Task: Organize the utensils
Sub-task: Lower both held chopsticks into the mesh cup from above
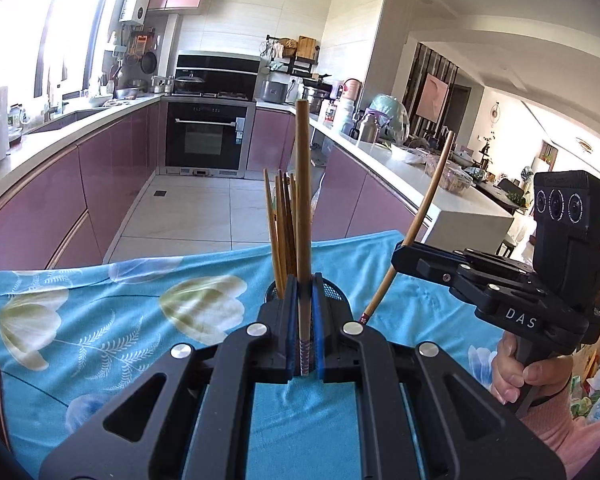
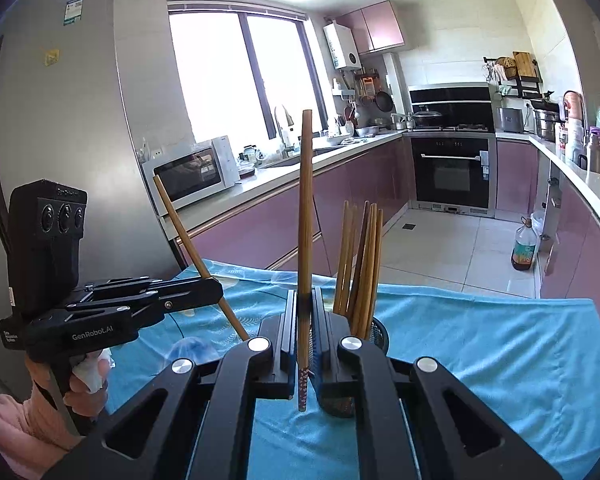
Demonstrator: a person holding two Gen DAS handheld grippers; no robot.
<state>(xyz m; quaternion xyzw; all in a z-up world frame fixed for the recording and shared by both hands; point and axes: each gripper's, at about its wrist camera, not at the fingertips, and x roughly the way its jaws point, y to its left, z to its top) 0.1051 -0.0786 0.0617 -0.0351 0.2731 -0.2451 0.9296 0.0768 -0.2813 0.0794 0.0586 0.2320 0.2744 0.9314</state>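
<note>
Chopsticks are held one in each gripper. The left gripper (image 1: 305,300) is clamped on an upright chopstick (image 1: 302,200), just in front of the mesh holder (image 1: 332,286) where more chopsticks (image 1: 282,224) stand. The right gripper (image 2: 305,312) is closed on a second chopstick (image 2: 306,220), with the holder just to its right on the blue floral cloth (image 2: 480,344).
</note>
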